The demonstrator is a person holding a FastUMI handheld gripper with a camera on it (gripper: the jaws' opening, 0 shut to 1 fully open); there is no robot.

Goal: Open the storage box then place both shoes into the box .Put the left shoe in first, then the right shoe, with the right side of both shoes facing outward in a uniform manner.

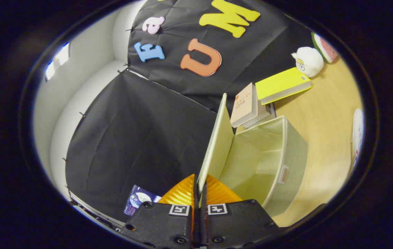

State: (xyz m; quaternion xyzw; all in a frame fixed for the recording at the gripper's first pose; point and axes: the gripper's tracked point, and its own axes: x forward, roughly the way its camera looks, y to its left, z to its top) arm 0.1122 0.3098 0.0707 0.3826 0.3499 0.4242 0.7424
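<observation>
My gripper (pixel 198 188) is shut on the edge of the storage box lid (pixel 217 141), a pale cream panel that stands swung up and runs away from my fingers. To the right of the lid the fabric storage box (pixel 291 152) lies open on the wooden table, and its pale inside looks empty. A white shoe (pixel 357 135) shows partly at the far right of the table, beyond the box.
Behind the box lie a stack of books (pixel 248 105) and a yellow book (pixel 281 84). Farther back sit a white plush toy (pixel 308 61) and a watermelon-slice toy (pixel 324 46). The black cloth wall stands on the left. A small blue card (pixel 137 202) lies left of my fingers.
</observation>
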